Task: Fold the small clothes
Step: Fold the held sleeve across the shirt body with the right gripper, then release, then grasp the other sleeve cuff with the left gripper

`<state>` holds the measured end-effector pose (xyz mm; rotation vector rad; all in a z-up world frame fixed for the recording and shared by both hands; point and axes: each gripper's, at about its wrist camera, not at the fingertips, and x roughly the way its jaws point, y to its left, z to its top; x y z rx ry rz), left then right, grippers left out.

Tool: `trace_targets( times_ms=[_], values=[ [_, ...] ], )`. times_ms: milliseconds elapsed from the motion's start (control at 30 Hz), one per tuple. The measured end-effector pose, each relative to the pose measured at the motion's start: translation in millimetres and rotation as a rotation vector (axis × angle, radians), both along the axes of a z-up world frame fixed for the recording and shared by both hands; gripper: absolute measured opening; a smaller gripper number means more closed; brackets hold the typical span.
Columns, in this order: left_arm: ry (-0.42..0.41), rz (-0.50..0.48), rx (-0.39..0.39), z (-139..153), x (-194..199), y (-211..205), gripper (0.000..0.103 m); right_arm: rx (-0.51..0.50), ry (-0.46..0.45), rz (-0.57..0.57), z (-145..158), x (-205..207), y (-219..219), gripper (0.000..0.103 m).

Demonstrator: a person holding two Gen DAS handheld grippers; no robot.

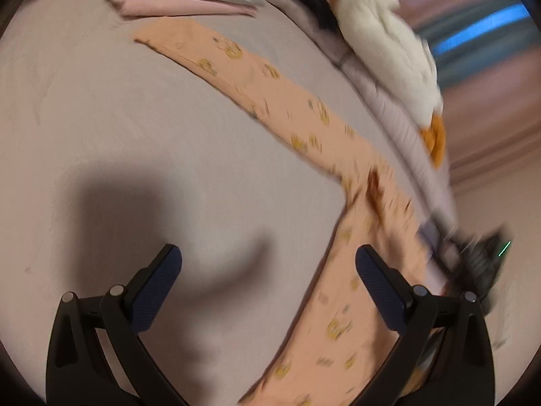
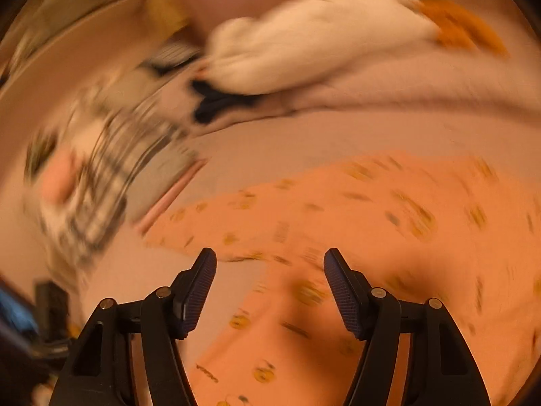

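Through the left wrist camera I am holding my left gripper (image 1: 268, 270) with its jaws wide apart and empty above the bed (image 1: 101, 135), while the peach printed trousers (image 1: 280, 108) are lying spread flat, one leg reaching toward the far edge and the other running back under my right-hand finger. To fold well, I judge I should be pinching a leg end cleanly and carrying it over without dragging the rest. A folded pile (image 1: 182, 0) is sitting at the far edge and a white plush toy (image 1: 385, 50) is lying along the right edge, both well apart from the garment. Through the right wrist camera, badly blurred, my right gripper (image 2: 269, 264) is hovering with jaws apart over the trousers, gripping nothing; a patterned cloth (image 2: 101, 182) is crowding the left, possibly in my way.
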<state>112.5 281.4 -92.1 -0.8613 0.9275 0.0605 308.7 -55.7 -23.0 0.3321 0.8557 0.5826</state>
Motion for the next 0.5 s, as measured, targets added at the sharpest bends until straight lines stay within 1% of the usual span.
trace_targets(
  times_ms=[33, 100, 133, 200, 267, 333, 400, 433, 467, 500],
  values=[
    [-0.016, 0.026, -0.031, -0.2, 1.8, 8.0, 0.102, 0.001, 0.017, -0.023, -7.0, 1.3, -1.9, 0.049],
    [-0.054, 0.064, -0.070, -0.4, 5.6, 20.4, 0.102, -0.022, 0.082, -0.080, -26.7, 9.7, -15.2, 0.042],
    [-0.066, 0.077, -0.083, -0.3, 8.8, 25.7, 0.102, -0.022, 0.090, -0.085, -30.3, 6.1, -14.0, 0.036],
    [-0.073, 0.104, -0.098, -2.8, 17.2, 37.7, 0.102, -0.031, 0.090, -0.072, -38.8, 8.8, -3.6, 0.029],
    [-0.092, 0.155, -0.124, -6.8, 27.3, 53.0, 0.101, -0.040, 0.069, -0.070, -39.8, 11.9, 14.4, 0.027],
    [-0.101, 0.198, -0.160, -13.0, 37.0, 64.7, 0.102, -0.049, 0.025, -0.070, -37.0, 18.6, 32.7, 0.027],
    [-0.090, 0.235, -0.200, -22.3, 46.9, 75.3, 0.101, -0.063, 0.008, -0.064, -42.4, 23.9, 41.9, 0.027],
    [-0.081, 0.247, -0.224, -28.0, 52.9, 80.0, 0.101, -0.102, 0.029, -0.031, -51.6, 30.5, 58.7, 0.027],
    [-0.075, 0.252, -0.254, -34.2, 59.2, 83.8, 0.101, -0.139, 0.062, 0.010, -61.7, 34.3, 61.4, 0.027],
    [-0.076, 0.254, -0.282, -39.0, 63.0, 87.2, 0.101, -0.196, 0.060, 0.049, -67.7, 33.3, 72.0, 0.027]
  ],
)
